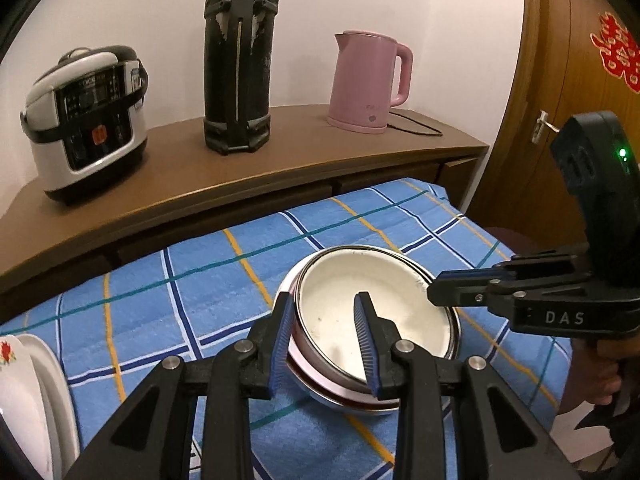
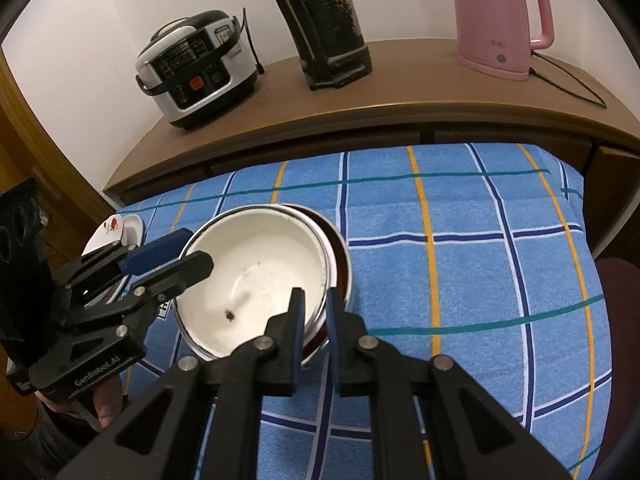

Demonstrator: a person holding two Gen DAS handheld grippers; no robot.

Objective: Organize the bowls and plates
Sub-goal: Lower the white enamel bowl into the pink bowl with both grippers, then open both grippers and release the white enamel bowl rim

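A white enamel bowl sits tilted inside a stack of bowls on the blue checked cloth; it also shows in the right wrist view. My left gripper straddles the near rim of the stack, one pad outside, one inside, jaws part open. My right gripper is closed on the right rim of the bowls; in the left view its tip touches that rim. White plates with a red flower lie at the left, also in the right wrist view.
A wooden sideboard behind the table holds a rice cooker, a black thermos and a pink kettle with its cord. A wooden door is at the right.
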